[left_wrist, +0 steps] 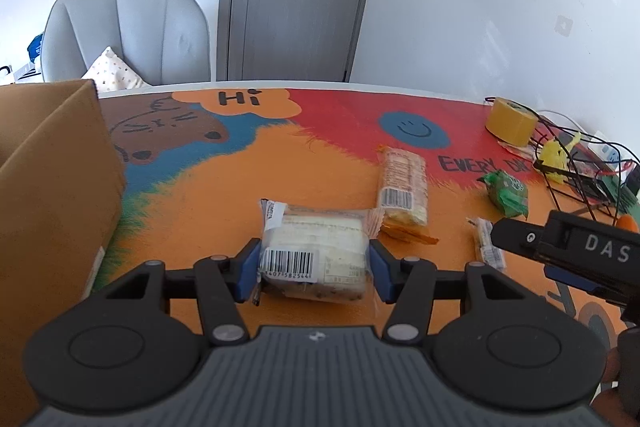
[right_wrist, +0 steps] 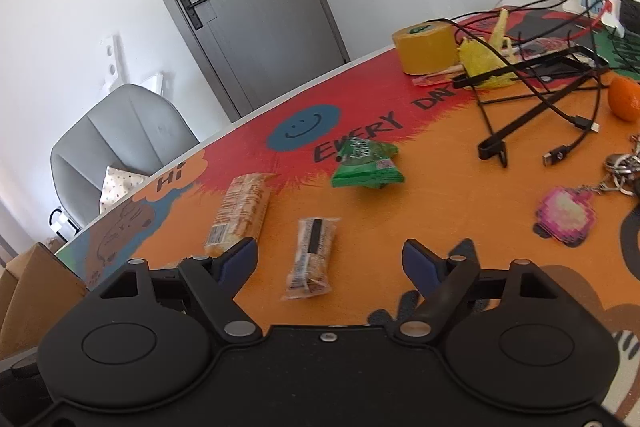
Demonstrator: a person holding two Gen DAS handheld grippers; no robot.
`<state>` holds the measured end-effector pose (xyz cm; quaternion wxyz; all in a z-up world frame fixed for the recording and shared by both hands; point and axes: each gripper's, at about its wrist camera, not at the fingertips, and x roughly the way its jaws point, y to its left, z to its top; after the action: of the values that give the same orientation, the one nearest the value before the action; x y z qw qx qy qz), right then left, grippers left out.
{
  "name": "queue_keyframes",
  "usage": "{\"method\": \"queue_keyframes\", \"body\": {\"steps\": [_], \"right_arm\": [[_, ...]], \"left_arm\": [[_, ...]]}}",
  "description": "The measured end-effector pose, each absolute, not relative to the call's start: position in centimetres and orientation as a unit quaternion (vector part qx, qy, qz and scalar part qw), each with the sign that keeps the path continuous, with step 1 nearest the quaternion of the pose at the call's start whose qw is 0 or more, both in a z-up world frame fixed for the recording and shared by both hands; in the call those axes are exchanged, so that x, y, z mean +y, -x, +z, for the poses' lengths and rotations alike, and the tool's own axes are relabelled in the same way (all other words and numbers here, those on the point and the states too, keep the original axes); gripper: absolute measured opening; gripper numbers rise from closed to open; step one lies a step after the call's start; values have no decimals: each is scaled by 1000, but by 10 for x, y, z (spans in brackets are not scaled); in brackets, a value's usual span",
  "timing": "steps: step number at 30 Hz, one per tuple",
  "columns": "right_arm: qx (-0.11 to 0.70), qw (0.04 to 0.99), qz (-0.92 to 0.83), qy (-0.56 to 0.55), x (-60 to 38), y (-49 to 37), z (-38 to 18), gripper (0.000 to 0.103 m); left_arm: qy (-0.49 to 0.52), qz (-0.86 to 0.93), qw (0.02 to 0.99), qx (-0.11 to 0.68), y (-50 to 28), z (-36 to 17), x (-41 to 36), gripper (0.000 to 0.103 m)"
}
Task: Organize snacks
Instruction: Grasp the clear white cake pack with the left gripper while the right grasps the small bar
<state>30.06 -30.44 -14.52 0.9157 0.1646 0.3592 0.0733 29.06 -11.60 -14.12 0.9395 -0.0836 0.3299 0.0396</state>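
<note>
My left gripper (left_wrist: 313, 269) is shut on a clear-wrapped white snack pack (left_wrist: 316, 251) with a barcode, its blue pads pressing both sides, low over the colourful table mat. Beyond it lie an orange wafer pack (left_wrist: 402, 191), a green snack packet (left_wrist: 506, 191) and a small slim bar (left_wrist: 486, 243). My right gripper (right_wrist: 330, 261) is open, and the slim bar (right_wrist: 312, 253) lies on the mat between its fingers. The orange wafer pack (right_wrist: 240, 213) and green packet (right_wrist: 366, 165) lie farther out. A cardboard box (left_wrist: 52, 195) stands at the left.
A yellow tape roll (left_wrist: 512, 125), a black wire rack with cables (left_wrist: 576, 167) and a yellow toy sit at the table's far right. An orange fruit (right_wrist: 624, 99) and a pink keychain (right_wrist: 566, 215) lie to the right. A grey chair (left_wrist: 128, 31) stands behind the table.
</note>
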Motion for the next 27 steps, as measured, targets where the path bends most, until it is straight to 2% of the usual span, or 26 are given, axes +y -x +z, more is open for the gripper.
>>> {"method": "queue_keyframes", "body": {"steps": [3, 8, 10, 12, 14, 15, 27], "right_arm": [[363, 916, 76, -153, -295, -306, -147, 70], [375, 916, 68, -123, -279, -312, -156, 69], [368, 922, 58, -104, -274, -310, -157, 59], [364, 927, 47, -78, -268, -308, -158, 40], [363, 928, 46, -67, -266, -306, -158, 25], [364, 928, 47, -69, -268, -305, -157, 21], [344, 929, 60, -124, -285, -268, -142, 20]], "left_arm": [[89, 43, 940, 328, -289, -139, -110, 55], [98, 48, 939, 325, -286, -136, -99, 55], [98, 51, 939, 325, -285, -136, -96, 55], [97, 53, 939, 326, -283, -134, -94, 55], [97, 54, 939, 325, -280, -132, -93, 55], [97, 55, 940, 323, -278, -131, -93, 55], [84, 46, 949, 300, -247, -110, -100, 55]]}}
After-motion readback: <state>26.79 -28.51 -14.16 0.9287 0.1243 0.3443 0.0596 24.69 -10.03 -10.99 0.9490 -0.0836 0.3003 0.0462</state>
